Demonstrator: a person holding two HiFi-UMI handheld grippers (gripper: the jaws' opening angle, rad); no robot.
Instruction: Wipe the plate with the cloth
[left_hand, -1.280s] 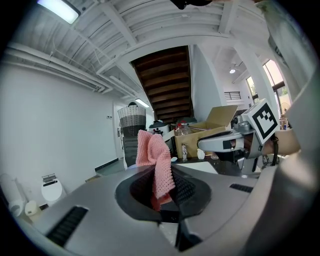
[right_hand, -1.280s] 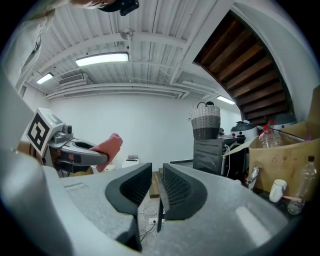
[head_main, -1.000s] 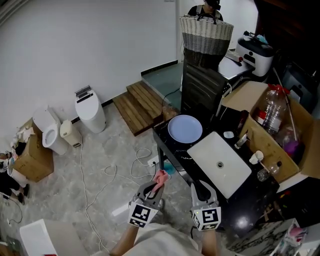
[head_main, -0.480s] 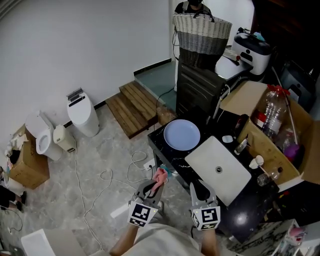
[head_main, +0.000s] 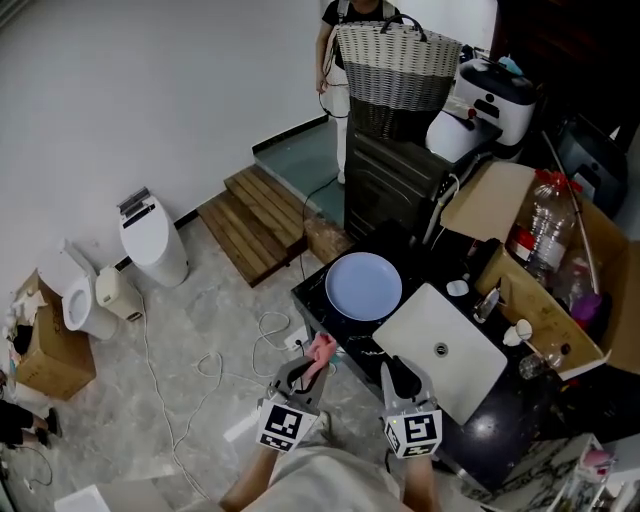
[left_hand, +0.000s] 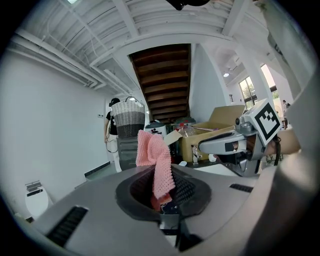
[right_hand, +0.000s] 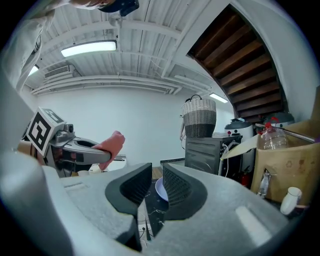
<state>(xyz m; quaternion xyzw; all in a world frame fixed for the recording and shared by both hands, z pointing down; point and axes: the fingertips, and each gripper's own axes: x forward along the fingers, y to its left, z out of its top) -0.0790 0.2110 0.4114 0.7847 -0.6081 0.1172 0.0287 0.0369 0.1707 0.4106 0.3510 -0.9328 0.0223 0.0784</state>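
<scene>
- left claw (head_main: 303, 372): clamped on the pink knit cloth (head_main: 320, 350). The cloth's free end sticks up past the jaw tips and flops over to one side.
- right claw (head_main: 400, 372): pressed almost together with only a thin slit left and nothing in it. It sits just right of the left claw at about the same height.
- both claws are low in the head view. The left one is over the floor at the near-left edge of the black tabletop (head_main: 312, 296), the right one over the tabletop's near edge.
- white rectangular slab (head_main: 440, 350): lies flat on the tabletop just ahead of the right claw. It has a small dark hole near its middle.
- plate (head_main: 363, 286): pale blue and round, lying flat at the far-left corner of the tabletop, just beside the slab's far-left edge. It is ahead of both claws, and the cloth is not touching it.
- cardboard box (head_main: 545, 300): open, to the right of the slab, with a clear plastic bottle (head_main: 535, 225) standing in it.
- floor at left: loose white cables (head_main: 215, 365), then a white bin (head_main: 152, 240) and a low wooden platform (head_main: 255, 220) by the wall.
- dark cabinet (head_main: 395, 180): beyond the plate, with a wicker basket (head_main: 398, 65) on top.
- white appliance (head_main: 480, 100): to the right of the basket.
- person (head_main: 345, 20): stands behind the basket, mostly hidden by it.
</scene>
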